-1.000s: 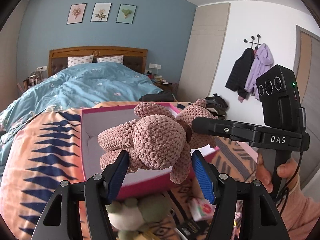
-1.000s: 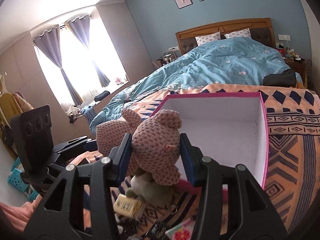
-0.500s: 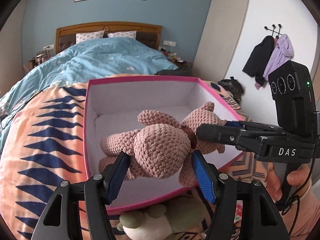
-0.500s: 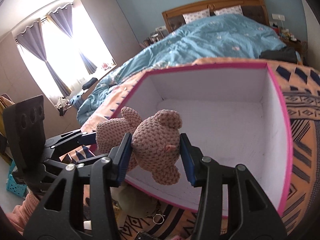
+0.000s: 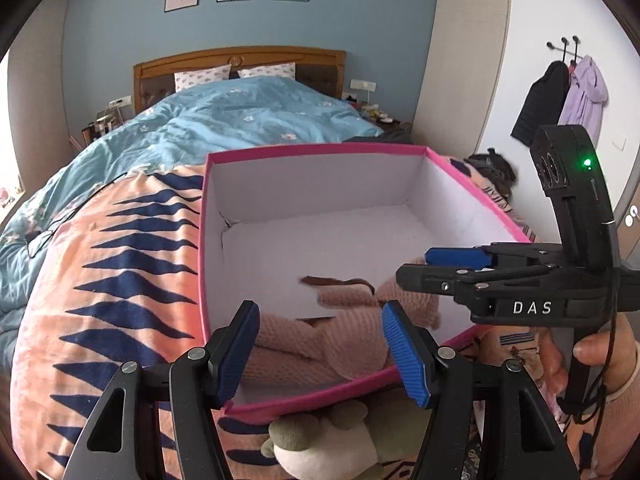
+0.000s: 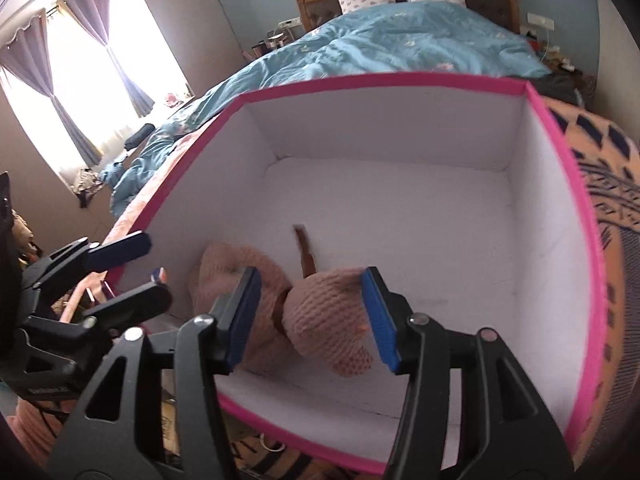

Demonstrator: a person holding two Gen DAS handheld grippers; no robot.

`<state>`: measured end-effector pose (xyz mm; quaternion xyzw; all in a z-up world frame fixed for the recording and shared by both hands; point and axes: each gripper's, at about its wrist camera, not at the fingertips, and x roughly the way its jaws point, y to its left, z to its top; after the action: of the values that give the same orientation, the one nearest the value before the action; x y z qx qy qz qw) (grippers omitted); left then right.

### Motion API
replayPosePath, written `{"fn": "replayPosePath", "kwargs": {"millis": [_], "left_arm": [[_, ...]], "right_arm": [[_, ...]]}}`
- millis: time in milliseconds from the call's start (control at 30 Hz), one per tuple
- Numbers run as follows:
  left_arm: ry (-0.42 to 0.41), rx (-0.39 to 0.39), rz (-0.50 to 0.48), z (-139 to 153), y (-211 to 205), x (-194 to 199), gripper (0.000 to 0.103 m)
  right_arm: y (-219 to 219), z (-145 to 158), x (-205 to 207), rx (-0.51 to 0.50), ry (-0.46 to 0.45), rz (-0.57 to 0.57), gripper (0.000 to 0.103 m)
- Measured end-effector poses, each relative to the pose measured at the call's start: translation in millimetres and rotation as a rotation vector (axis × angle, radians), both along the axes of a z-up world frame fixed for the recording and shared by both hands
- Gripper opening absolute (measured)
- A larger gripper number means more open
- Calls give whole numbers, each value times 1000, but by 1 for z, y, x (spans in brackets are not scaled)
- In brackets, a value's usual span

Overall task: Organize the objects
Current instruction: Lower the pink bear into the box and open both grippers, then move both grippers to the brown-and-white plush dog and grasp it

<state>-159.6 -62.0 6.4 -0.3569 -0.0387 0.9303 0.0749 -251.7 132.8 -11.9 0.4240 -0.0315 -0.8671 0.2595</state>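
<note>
A pink crocheted teddy bear (image 5: 320,340) with a brown neck ribbon lies blurred inside the pink-rimmed white box (image 5: 320,152), near its front wall; it shows in the right wrist view too (image 6: 324,320). My left gripper (image 5: 320,356) is open above the box's front edge, touching nothing. My right gripper (image 6: 312,316) is open over the bear, which is free of the pads; it also shows in the left wrist view (image 5: 452,268). The box (image 6: 560,128) sits on an orange patterned blanket.
A green and white plush toy (image 5: 332,436) lies on the orange and navy blanket (image 5: 120,280) just in front of the box. Small items lie by the box's front (image 6: 168,412). A bed with a blue duvet (image 5: 240,120) stands behind.
Both grippers have opened and let go of the pink bear, which has dropped into the box. The grippers have moved forward over the box's front edge.
</note>
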Motion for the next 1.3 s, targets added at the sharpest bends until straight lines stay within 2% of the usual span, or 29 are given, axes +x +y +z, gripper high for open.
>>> {"fn": "replayPosePath", "kwargs": {"millis": [100,167,367,500,600,733,833,967,1233,1300], "left_arm": [[41,38,-1,8,-5,13,70],[74,74,-13,16,-9,25,77],[185,146,-48,39,-20,71,87],[226,166,-58,43,-23,102,93],[224,161,-64,36,-21,120,99],[205,147,-78,20,-18,144,99],[178,129,-75,7,-15,158,99],[145,120,-75,-7,-17,175,99],[91,159,-35,-36,-26,192,99],[79,161,-35,-40,-28,193,99]], "right_arm": [[7,10,10,0,39,-16,61],[15,17,23,-21,73,-6,61],[28,42,92,-76,179,102,62],[28,39,134,-98,190,187,65],[28,27,161,-112,168,244,66],[25,-2,186,-148,79,298,66],[15,-32,197,-164,-27,334,66],[2,-57,214,-160,-99,362,66],[-19,-72,219,-139,-108,362,65],[-20,-72,216,-139,-111,355,57]]}}
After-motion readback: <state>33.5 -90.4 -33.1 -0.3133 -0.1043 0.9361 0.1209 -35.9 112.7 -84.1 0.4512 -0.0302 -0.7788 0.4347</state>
